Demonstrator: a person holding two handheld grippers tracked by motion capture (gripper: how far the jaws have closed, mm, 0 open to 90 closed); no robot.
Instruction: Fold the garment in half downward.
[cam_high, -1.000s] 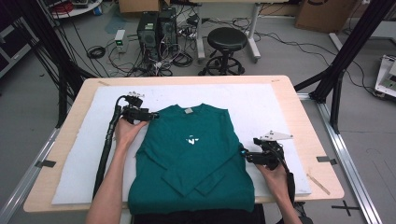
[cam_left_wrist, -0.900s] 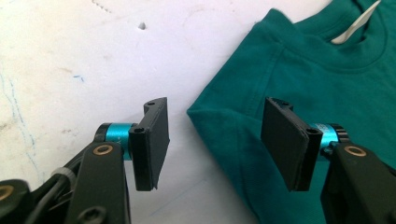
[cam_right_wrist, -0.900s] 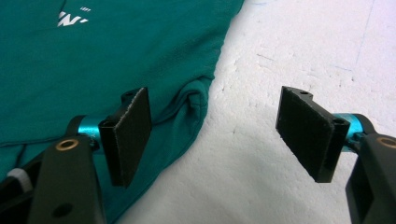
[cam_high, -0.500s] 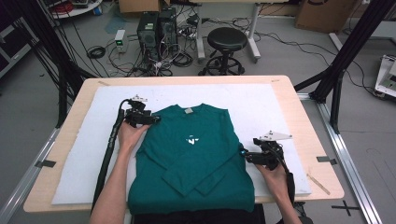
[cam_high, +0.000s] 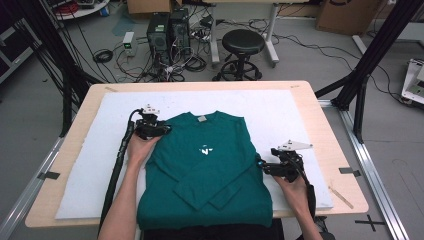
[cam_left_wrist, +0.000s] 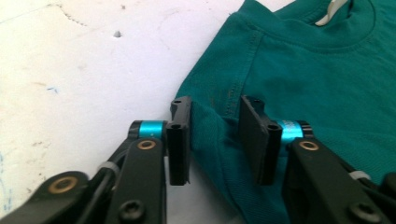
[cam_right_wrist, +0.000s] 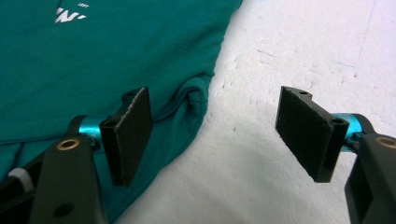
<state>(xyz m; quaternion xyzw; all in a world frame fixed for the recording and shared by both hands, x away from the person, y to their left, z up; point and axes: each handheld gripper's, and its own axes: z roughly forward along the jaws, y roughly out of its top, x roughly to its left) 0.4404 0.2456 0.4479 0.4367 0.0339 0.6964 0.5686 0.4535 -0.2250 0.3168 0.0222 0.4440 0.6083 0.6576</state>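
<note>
One dark green long-sleeved shirt (cam_high: 205, 170), spread flat, front up, on a white sheet (cam_high: 85, 185) covering a wooden table (cam_high: 345, 150). Both sleeves folded across the lower front, crossing into a shallow V. Small white logo (cam_high: 206, 149) at the chest, pale label inside the collar (cam_high: 202, 118). Hem reaching the near table edge.

Two grippers, one per hand. Left gripper (cam_left_wrist: 215, 137) at the shirt's shoulder corner, jaws partly apart with a raised fold of green cloth standing between them, not yet pinched tight. Right gripper (cam_right_wrist: 217, 135) at the shirt's side edge, jaws wide apart, one over the cloth, the other over bare white sheet; nothing held.

Beyond the table: one round black stool (cam_high: 243, 42), two dark computer towers (cam_high: 167, 27), tangled cables on the floor.
</note>
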